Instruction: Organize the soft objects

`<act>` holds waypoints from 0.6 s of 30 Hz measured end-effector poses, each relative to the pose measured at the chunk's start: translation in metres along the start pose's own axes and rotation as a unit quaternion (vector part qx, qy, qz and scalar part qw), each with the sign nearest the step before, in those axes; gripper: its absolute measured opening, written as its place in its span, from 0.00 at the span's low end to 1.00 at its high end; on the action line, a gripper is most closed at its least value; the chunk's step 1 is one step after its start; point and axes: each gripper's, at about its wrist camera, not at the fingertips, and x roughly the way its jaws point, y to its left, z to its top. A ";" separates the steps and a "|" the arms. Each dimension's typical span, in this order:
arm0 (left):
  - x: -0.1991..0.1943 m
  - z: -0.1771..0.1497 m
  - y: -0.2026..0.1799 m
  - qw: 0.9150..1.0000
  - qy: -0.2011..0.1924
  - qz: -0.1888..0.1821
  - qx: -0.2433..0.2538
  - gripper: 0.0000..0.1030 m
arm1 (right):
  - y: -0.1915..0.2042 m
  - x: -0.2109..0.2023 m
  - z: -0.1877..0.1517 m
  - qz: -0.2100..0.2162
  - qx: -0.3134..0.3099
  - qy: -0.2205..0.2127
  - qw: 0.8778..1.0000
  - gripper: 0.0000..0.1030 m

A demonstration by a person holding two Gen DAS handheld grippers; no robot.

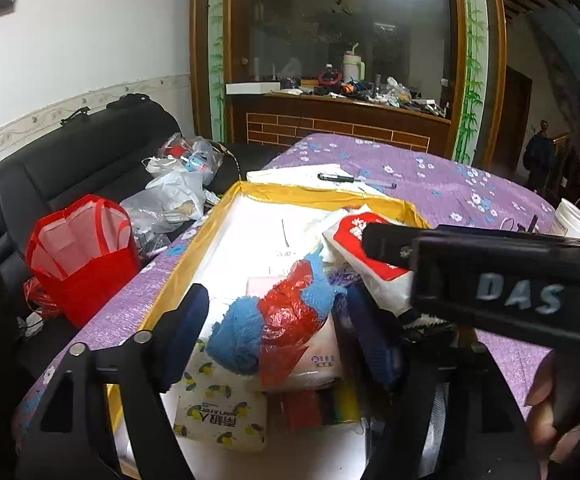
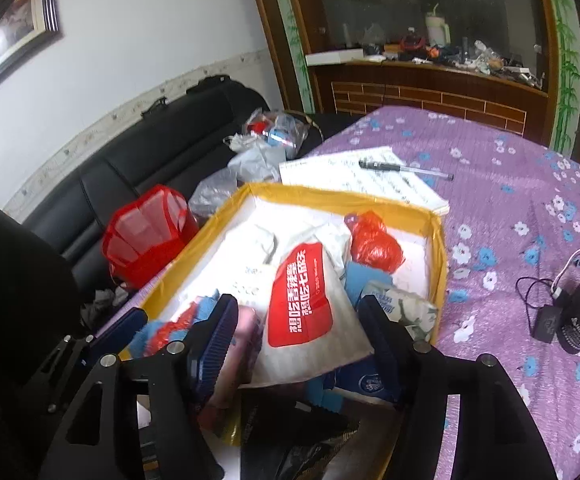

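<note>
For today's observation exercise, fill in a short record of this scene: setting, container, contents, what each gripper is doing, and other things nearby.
setting: table with purple floral cloth
container: yellow-walled box
contents: white-and-red bag, red plastic bag, blue cloth, tissue pack
left gripper: open, over the blue cloth
right gripper: open, fingers either side of the white-and-red bag
nearby: pen on paper, red tote, black sofa

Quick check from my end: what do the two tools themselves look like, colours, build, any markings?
Both are matte black with angular linkage arms with cut-outs, joined by round silver pivot pins. The fingers carry dark blue pads, ribbed in the right wrist view. The left tool shows the same build. The right tool crosses the left view as a black body marked "DAS" in pale letters. No cables visible; bare fingers grip it.
</note>
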 end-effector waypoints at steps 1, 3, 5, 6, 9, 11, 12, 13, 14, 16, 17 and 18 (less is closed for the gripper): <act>-0.001 0.001 0.000 1.000 -0.003 -0.001 -0.002 0.72 | 0.000 -0.004 0.000 0.000 0.001 -0.005 1.000 0.65; -0.006 0.004 0.000 1.000 -0.009 -0.003 -0.006 0.73 | -0.003 -0.016 0.001 -0.002 0.004 -0.019 1.000 0.67; -0.010 0.006 -0.002 1.000 -0.016 -0.006 -0.008 0.73 | -0.007 -0.028 0.000 -0.001 0.011 -0.030 0.999 0.69; -0.013 0.007 -0.004 1.000 -0.019 -0.007 -0.008 0.73 | -0.008 -0.033 0.000 0.000 0.015 -0.034 0.999 0.69; -0.019 0.010 -0.012 1.000 -0.027 -0.007 -0.002 0.78 | -0.018 -0.050 -0.002 0.002 0.027 -0.044 0.999 0.70; -0.022 0.011 -0.018 0.999 -0.032 -0.007 0.003 0.79 | -0.024 -0.059 -0.004 0.002 0.032 -0.048 0.998 0.72; -0.023 0.012 -0.021 0.999 -0.033 -0.005 0.006 0.79 | -0.027 -0.063 -0.005 0.003 0.034 -0.049 0.998 0.73; -0.024 0.012 -0.024 0.999 -0.032 -0.006 0.010 0.79 | -0.031 -0.068 -0.008 0.002 0.037 -0.051 0.998 0.73; -0.025 0.013 -0.026 0.999 -0.033 -0.006 0.013 0.79 | -0.034 -0.073 -0.009 0.001 0.040 -0.055 0.998 0.73; -0.027 0.013 -0.031 0.999 -0.033 -0.007 0.016 0.79 | -0.041 -0.080 -0.014 0.002 0.048 -0.058 0.997 0.73; -0.028 0.013 -0.033 0.999 -0.033 -0.009 0.018 0.79 | -0.046 -0.085 -0.017 0.004 0.054 -0.059 0.997 0.73; -0.030 0.014 -0.036 0.999 -0.035 -0.014 0.019 0.79 | -0.049 -0.088 -0.021 0.003 0.057 -0.060 0.997 0.73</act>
